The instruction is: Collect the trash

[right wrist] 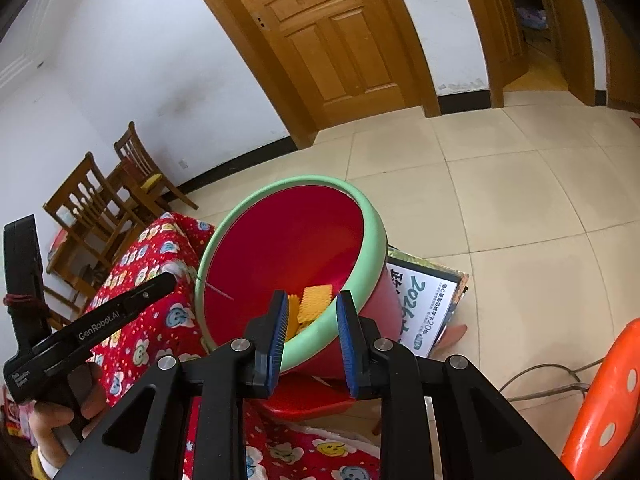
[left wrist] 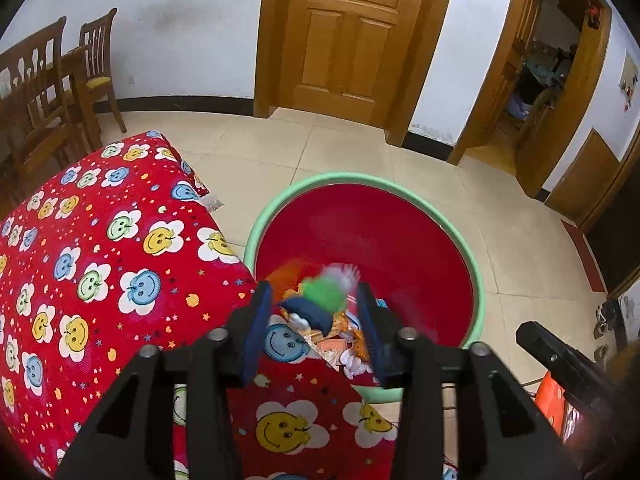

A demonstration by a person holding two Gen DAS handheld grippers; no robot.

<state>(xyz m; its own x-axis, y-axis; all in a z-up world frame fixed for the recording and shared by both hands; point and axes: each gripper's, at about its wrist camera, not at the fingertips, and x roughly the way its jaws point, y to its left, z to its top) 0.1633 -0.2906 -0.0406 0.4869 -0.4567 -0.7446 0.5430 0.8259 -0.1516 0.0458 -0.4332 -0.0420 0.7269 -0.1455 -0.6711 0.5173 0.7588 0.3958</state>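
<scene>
A crumpled wrapper [left wrist: 326, 294], green, white and dark blue and blurred as if in motion, sits between the blue pads of the left gripper [left wrist: 316, 328] above the mouth of a red bin [left wrist: 372, 184] with a pale green rim, which stands on the tiled floor just right of a table under a red smiley-flower cloth [left wrist: 100, 248]. The jaws stand partly apart and the pads do not appear to press the wrapper (it looks released, though the blur leaves contact uncertain). Orange and white packets already lie at the bottom of the bin. The right gripper [right wrist: 312, 332] hangs near the bin's near rim, its fingers a little apart with nothing between them. The likely trouble: the wrapper is over the bin's near-left edge, close to the cloth, so a light piece could catch a pad or drift onto the table corner instead of dropping in. The bin appears tilted in the right wrist view, and a knock from either gripper might tip it.
</scene>
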